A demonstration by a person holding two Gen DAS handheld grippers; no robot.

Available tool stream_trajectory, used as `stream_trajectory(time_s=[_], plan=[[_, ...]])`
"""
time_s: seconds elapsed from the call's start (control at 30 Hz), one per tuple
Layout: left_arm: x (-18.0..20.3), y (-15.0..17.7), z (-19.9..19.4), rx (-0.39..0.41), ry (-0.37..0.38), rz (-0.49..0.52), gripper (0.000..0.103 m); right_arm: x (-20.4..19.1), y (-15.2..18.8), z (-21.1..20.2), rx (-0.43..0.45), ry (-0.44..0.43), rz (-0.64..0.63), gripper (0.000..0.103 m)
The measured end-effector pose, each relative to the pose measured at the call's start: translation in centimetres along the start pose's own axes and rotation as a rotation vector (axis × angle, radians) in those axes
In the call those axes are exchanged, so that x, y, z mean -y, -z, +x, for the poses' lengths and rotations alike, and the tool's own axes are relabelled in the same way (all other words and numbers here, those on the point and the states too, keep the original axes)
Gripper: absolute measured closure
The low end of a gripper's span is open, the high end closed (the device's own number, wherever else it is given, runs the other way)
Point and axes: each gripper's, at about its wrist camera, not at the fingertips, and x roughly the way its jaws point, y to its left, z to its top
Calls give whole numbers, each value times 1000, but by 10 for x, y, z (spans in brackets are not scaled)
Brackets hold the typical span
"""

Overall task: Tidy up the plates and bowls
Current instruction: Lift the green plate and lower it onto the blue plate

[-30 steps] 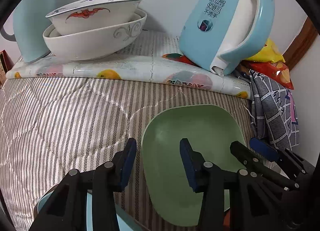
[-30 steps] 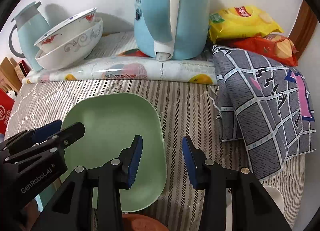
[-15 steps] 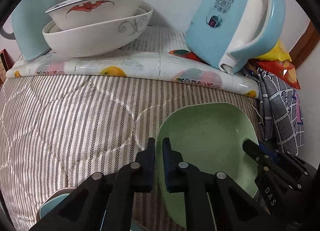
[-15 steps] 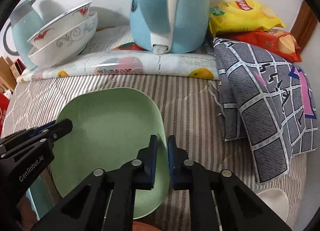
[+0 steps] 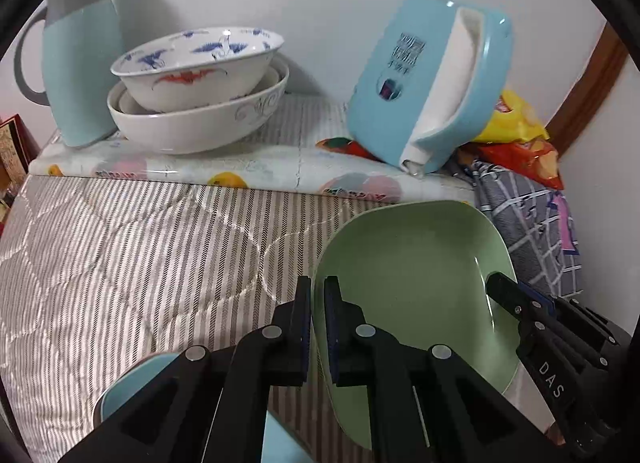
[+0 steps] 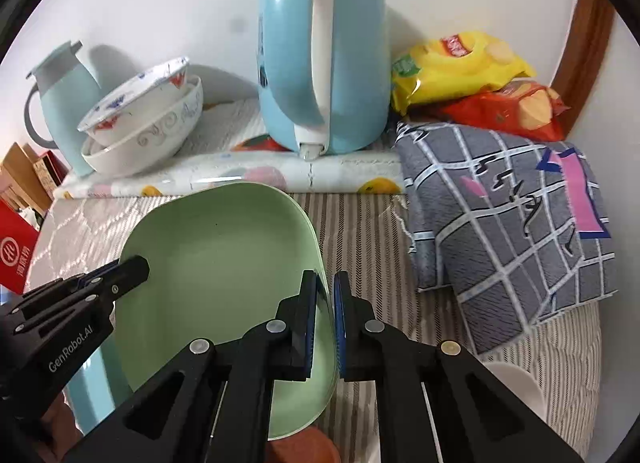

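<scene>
Both grippers, left (image 5: 317, 295) and right (image 6: 325, 291), pinch opposite rims of the pale green plate (image 5: 412, 279); open striped quilt (image 5: 140, 255) lies left of it.

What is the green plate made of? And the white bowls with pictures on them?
The green plate looks like matte plastic or wheat-straw composite: flat colour, soft dull sheen, thin rim. The stacked white bowls look like glazed ceramic: glossy highlights, with painted blue and red patterns on the top one.
</scene>
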Motion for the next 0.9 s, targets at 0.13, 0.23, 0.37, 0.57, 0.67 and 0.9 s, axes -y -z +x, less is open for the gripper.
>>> stream_trajectory(time_s=[0.13,0.23,0.37,0.57,0.67,0.9], plan=[[0,3,-22,28,-3,-3,96,1,4,-26,24,-19,-3,94],[-2,9,-38,47,-14,-6,96,-4,7,-40,42,-35,-4,94],[-11,20,-59,69,-22,-22,96,-14,12,-57,56,-62,-8,94],[-31,37,-84,82,-37,-56,96,-33,23,-77,70,-105,-26,95],[-41,45,-94,87,-48,-70,96,-43,28,-83,74,-122,-39,95],[-75,61,-103,81,-82,-124,96,-73,41,-79,45,-173,-74,95]])
